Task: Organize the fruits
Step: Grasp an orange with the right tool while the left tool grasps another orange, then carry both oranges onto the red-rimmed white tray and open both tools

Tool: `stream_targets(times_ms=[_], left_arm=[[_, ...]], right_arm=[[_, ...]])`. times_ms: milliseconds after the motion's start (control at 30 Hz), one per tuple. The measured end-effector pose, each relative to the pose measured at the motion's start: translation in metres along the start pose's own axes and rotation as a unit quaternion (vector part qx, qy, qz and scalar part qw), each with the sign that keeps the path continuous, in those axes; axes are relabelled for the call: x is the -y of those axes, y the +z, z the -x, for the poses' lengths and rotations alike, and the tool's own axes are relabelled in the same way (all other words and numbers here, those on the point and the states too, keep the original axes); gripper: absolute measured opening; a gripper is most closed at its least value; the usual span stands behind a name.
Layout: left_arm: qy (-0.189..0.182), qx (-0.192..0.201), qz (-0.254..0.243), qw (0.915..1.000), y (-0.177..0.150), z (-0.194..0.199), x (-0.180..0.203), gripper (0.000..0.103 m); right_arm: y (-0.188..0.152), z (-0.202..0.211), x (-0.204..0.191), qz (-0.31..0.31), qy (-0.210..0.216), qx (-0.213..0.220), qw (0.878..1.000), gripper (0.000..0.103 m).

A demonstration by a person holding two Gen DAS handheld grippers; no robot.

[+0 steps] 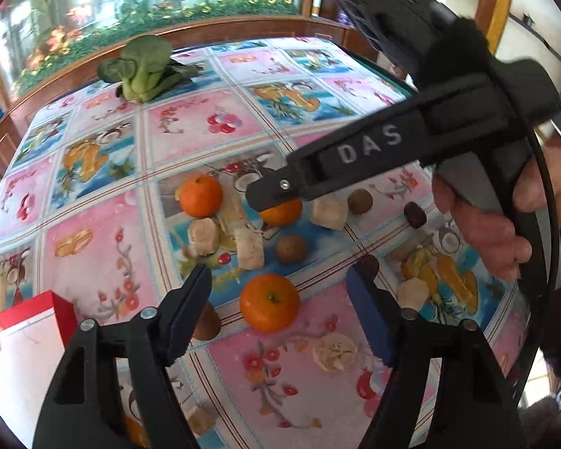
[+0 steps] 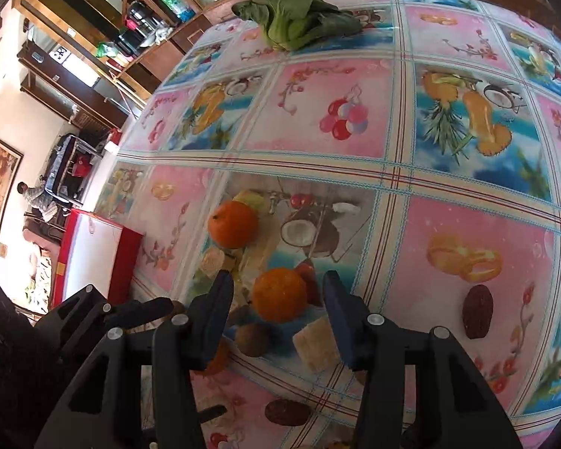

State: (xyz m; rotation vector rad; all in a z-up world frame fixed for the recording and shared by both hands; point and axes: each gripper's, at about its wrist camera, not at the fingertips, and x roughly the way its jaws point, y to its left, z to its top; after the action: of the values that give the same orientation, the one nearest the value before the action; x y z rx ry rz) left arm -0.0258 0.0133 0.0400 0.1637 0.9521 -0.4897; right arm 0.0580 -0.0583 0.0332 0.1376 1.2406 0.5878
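Note:
Three oranges lie on the patterned tablecloth. In the left wrist view, one orange (image 1: 269,302) sits just ahead of my open left gripper (image 1: 280,280), between its fingers' line. A second orange (image 1: 200,195) lies farther left. A third orange (image 1: 282,211) is partly under the right gripper's finger (image 1: 280,191). In the right wrist view, my right gripper (image 2: 276,292) is open around that orange (image 2: 279,294), jaws either side and apart from it; the far orange (image 2: 233,224) lies beyond. Small brown fruits (image 1: 290,249) (image 2: 252,338), beige cubes (image 1: 249,249) (image 2: 316,342) and dark dates (image 1: 415,214) (image 2: 477,311) are scattered around.
A bok choy (image 1: 146,69) (image 2: 297,18) lies at the table's far side. A red and white box (image 1: 22,336) (image 2: 93,258) stands at the left edge. A dried lemon slice (image 1: 334,351) lies near the left gripper. A wooden cabinet rims the far edge.

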Motion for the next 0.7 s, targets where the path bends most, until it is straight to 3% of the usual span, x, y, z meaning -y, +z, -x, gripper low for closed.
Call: stream_targets(times_ms=[100, 133, 200, 533, 700], left_arm=[[-0.021, -0.014, 0.004, 0.9997, -0.001, -0.008, -0.003, 0.067], [-0.022, -0.018, 0.007, 0.9996, -0.001, -0.011, -0.005, 0.066], [-0.027, -0.028, 0.009, 0.9992, -0.001, -0.018, -0.007, 0.052], [-0.039, -0.036, 0.011, 0.9985, -0.003, -0.022, -0.011, 0.05], [-0.04, -0.034, 0.032, 0.9981, -0.005, -0.02, -0.019, 0.038]], right_arm=[[-0.001, 0.0, 0.001, 0.0, -0.002, -0.002, 1.0, 0.047], [-0.001, 0.0, 0.0, 0.003, -0.005, -0.005, 1.0, 0.041], [-0.002, -0.002, -0.001, 0.004, -0.011, -0.004, 1.0, 0.039], [-0.004, -0.004, -0.006, 0.012, -0.023, -0.003, 1.0, 0.032], [-0.004, -0.007, -0.009, 0.008, -0.029, 0.004, 1.0, 0.03]])
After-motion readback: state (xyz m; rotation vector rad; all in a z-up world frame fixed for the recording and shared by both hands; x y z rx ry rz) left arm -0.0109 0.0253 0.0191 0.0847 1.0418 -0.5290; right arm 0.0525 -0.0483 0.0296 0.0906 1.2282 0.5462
